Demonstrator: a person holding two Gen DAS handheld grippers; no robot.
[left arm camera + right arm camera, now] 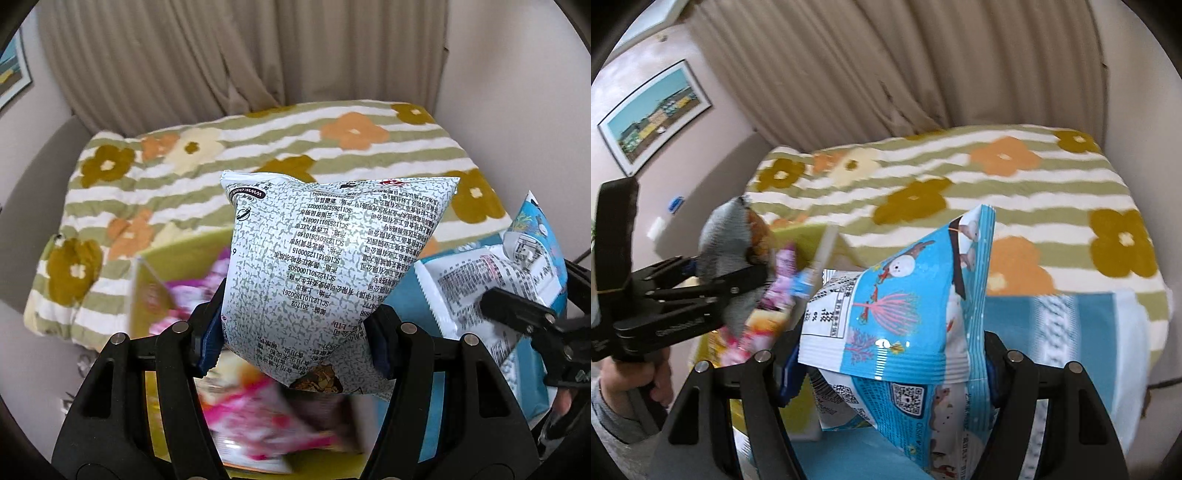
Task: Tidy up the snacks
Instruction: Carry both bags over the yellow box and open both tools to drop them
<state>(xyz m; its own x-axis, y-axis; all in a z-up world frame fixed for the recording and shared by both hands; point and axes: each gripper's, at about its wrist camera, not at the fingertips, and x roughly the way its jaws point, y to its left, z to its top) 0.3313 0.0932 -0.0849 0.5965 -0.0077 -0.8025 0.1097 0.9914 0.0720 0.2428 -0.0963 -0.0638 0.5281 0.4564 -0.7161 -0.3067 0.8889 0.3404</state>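
Note:
My left gripper [295, 339] is shut on a puffy grey-green and white snack bag [332, 269] with printed text, held above a yellow-green box [184, 254] that holds pink snack packets [255, 417]. My right gripper [890, 373] is shut on a blue snack bag [916, 314] with cartoon animals, held above a blue box [1052, 317]. The right gripper and its blue bag [491, 280] show at the right of the left wrist view. The left gripper [701, 288] with its grey bag [727, 236] shows at the left of the right wrist view.
Both boxes rest on a bed with a green-striped flower blanket [258, 147]. Beige curtains [240, 48] hang behind it. A framed picture [653, 114] hangs on the left wall. The person's hand [631, 380] holds the left gripper's handle.

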